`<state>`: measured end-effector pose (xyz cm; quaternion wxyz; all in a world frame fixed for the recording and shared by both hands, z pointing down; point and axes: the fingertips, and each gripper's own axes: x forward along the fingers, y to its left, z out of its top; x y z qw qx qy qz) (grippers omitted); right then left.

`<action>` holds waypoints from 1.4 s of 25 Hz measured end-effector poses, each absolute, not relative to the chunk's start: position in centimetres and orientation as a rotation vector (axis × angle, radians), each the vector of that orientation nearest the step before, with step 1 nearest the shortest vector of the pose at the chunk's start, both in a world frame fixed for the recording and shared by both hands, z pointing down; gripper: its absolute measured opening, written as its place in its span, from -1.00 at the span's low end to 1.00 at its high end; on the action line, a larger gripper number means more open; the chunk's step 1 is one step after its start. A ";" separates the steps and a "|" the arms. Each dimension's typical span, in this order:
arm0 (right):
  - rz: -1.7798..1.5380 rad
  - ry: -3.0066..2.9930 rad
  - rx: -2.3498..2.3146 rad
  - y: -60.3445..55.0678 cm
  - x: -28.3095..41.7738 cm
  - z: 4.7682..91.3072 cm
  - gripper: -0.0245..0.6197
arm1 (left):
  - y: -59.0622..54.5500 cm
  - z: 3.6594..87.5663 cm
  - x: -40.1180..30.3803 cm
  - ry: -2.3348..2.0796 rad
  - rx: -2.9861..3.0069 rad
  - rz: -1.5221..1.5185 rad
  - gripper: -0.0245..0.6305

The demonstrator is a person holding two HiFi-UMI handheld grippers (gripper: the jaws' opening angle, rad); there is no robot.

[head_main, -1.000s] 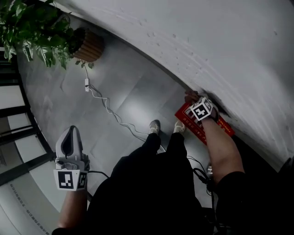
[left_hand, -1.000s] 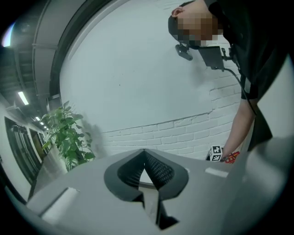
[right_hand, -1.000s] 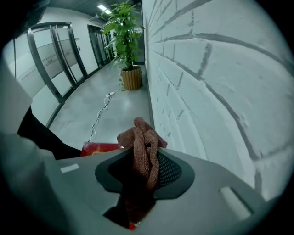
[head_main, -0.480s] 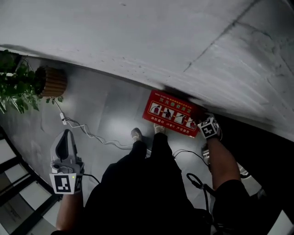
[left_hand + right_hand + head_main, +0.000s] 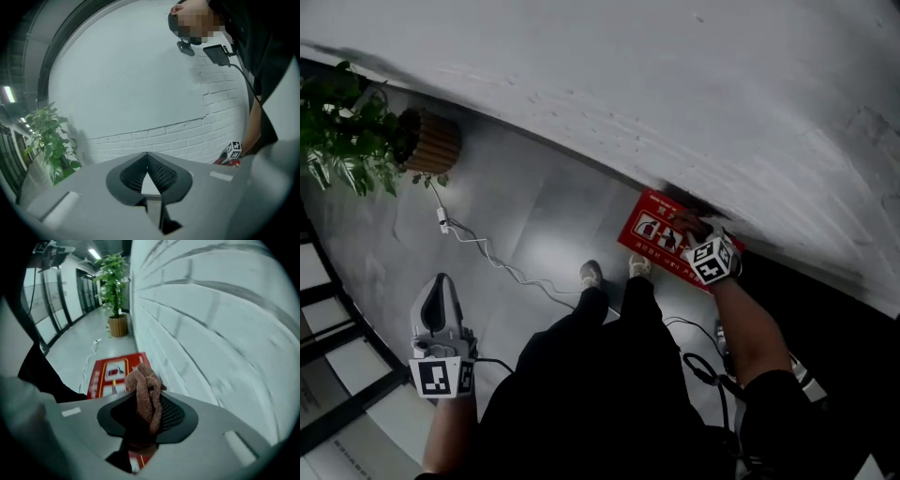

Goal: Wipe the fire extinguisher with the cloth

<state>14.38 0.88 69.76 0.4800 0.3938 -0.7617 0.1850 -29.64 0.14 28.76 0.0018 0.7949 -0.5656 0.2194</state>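
Note:
A red fire extinguisher cabinet (image 5: pixel 654 231) with white pictograms stands on the floor against the white wall; the extinguisher itself is hidden. My right gripper (image 5: pixel 694 231) reaches down over the cabinet's far right part, shut on a rust-brown cloth (image 5: pixel 148 392). In the right gripper view the cloth bunches out between the fingertips above the red cabinet (image 5: pixel 110 373). My left gripper (image 5: pixel 442 289) hangs at the lower left, far from the cabinet and over the grey floor. Its jaws meet at the tips with nothing in them (image 5: pixel 147 158). The left gripper view catches a red corner of the cabinet (image 5: pixel 226 161).
A potted plant (image 5: pixel 352 127) in a ribbed pot (image 5: pixel 433 142) stands at the upper left by the white brick wall (image 5: pixel 675 84). A white cable (image 5: pixel 487 255) runs over the floor towards the person's shoes (image 5: pixel 592 274). Black cables (image 5: pixel 703 366) trail at the right. Dark glass partitions line the left edge.
The head view has swung. My right gripper with the cloth has moved along the red cabinet by the wall. The left gripper has drifted slightly, still shut and empty.

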 end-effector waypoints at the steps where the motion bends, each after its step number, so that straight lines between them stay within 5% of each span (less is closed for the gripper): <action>1: 0.412 -1.917 0.897 -1.1 10.9 69.9 -0.57 | 0.7 28.4 -30.4 -1.806 2.471 0.698 -0.93; 5: 0.298 -2.007 0.641 -5.6 0.0 71.5 -0.57 | 2.7 26.4 -32.8 -1.906 2.410 0.777 -0.93; 10: 0.437 -1.846 0.499 -3.8 -1.9 75.5 -0.56 | 5.0 25.6 -35.0 -1.994 2.337 0.828 -0.93; 30: 1.065 -1.180 0.965 24.3 32.6 74.1 -0.57 | -4.4 27.9 -20.3 -1.469 2.803 0.627 -0.93; 35: 0.864 -1.427 0.970 16.6 26.5 73.0 -0.57 | -3.7 28.5 -24.4 -1.584 2.704 0.608 -0.93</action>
